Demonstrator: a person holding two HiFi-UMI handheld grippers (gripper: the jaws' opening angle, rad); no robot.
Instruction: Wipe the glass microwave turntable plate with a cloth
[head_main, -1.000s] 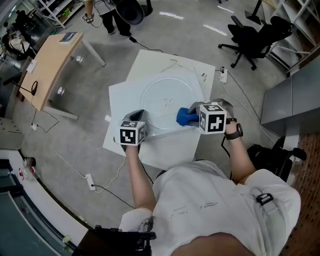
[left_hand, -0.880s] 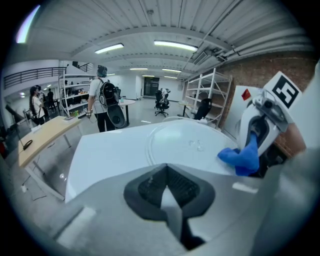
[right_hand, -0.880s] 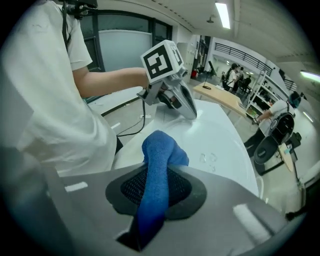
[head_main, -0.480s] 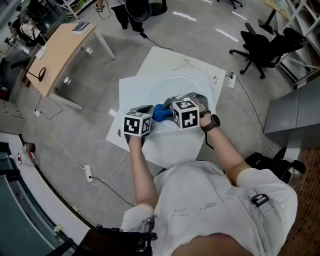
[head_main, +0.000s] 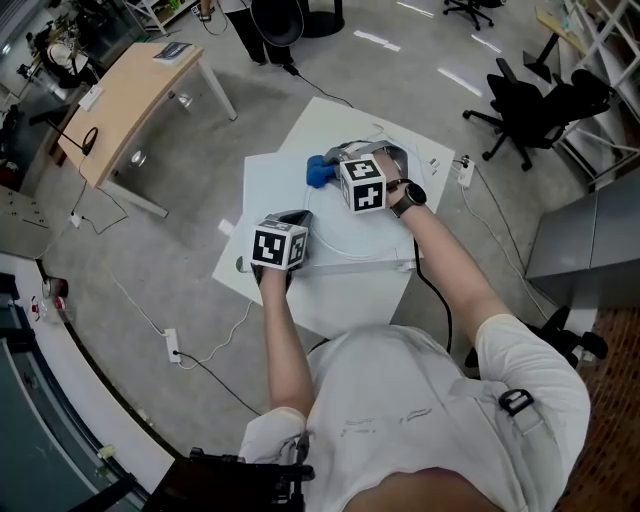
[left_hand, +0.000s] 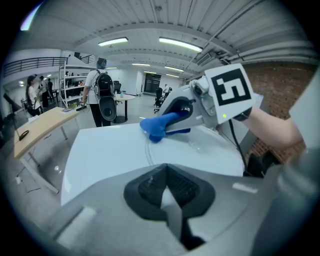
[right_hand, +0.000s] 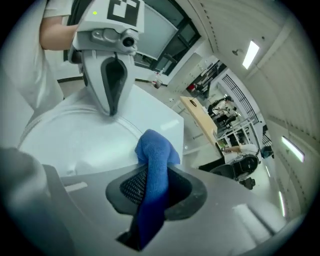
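Change: right tongs (head_main: 328, 170) have swept from the plate's near-left part, just beside the left tongs (head_main: 297, 222), out to its far-left rim, and the cloth went with them. Left tongs are unmoved at the near-left rim.
Right tongs: narrow, clamped on the cloth (head_main: 317, 171). A bunched end sticks out past the tips and sits at the plate's rim.
Left tongs: closed down on the plate's edge, with a pale sliver showing between the pads.
Plate (head_main: 372, 238): clear glass disc lying flat on the counter. The rim reads as a thin ring; the rest is hard to pick out against the white.
Cloth: blue, knit-like weave, wadded into a narrow roll.
Counter (head_main: 266, 190): flat matte white boards, overlapping at different angles.
Room: grey concrete floor (head_main: 150, 270), wood-topped desk (head_main: 120, 100) far left, black office chair (head_main: 540, 95) far right, power strip (head_main: 172, 345) with cable on the floor. The left gripper view shows strip lights overhead and a person with a backpack (left_hand: 103, 95) standing beyond the counter.
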